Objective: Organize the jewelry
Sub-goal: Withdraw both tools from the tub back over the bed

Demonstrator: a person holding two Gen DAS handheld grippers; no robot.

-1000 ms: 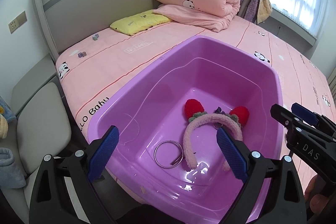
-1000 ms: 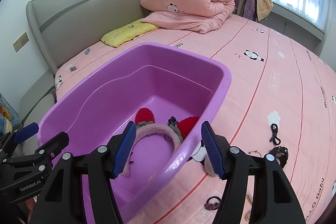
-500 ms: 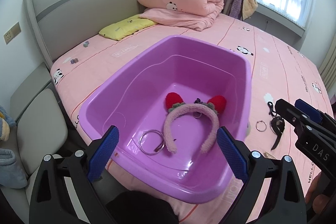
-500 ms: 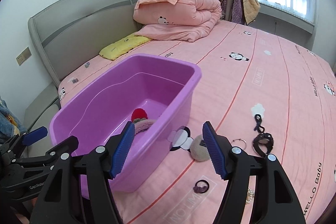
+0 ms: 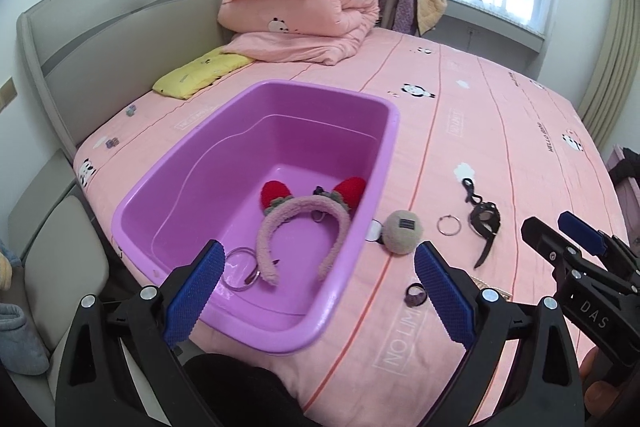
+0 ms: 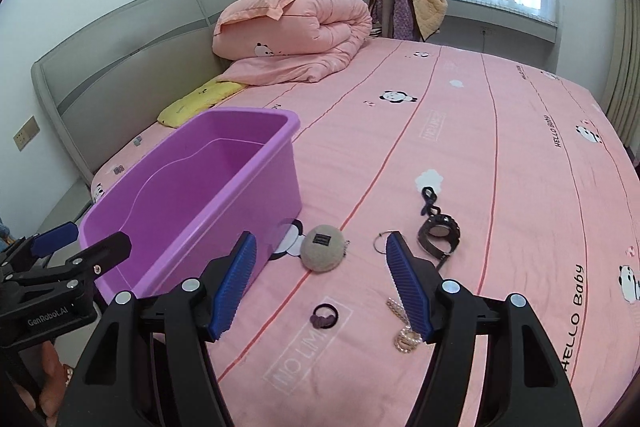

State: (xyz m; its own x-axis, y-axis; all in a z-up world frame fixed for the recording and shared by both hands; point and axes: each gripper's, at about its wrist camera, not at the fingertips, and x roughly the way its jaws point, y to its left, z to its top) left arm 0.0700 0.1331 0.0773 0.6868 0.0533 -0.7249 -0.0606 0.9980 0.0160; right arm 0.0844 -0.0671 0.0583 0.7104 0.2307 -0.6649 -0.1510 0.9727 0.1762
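Note:
A purple tub (image 5: 200,163) stands on the pink bed and holds a fluffy headband with red ears (image 5: 304,211) and a metal bangle (image 5: 240,269). To the tub's right lie a beige ball (image 6: 323,254), a thin hoop (image 5: 437,225), a black watch (image 6: 438,233), a black cord (image 6: 429,201), a purple hair tie (image 6: 320,321) and a gold chain (image 6: 406,337). My left gripper (image 5: 320,283) hovers open over the tub's near right corner. Above the hair tie and chain, my right gripper (image 6: 320,267) is open with nothing in it.
A folded pink quilt (image 5: 300,15) and a yellow pillow (image 5: 196,75) lie by the grey headboard (image 5: 120,39). A chair draped with clothes (image 6: 408,3) stands under the window. The bed's near edge runs just below the tub.
Both grippers have drawn back and to the right, away from the tub, bringing the loose pieces on the bed into view. Both stay open and nothing was picked up.

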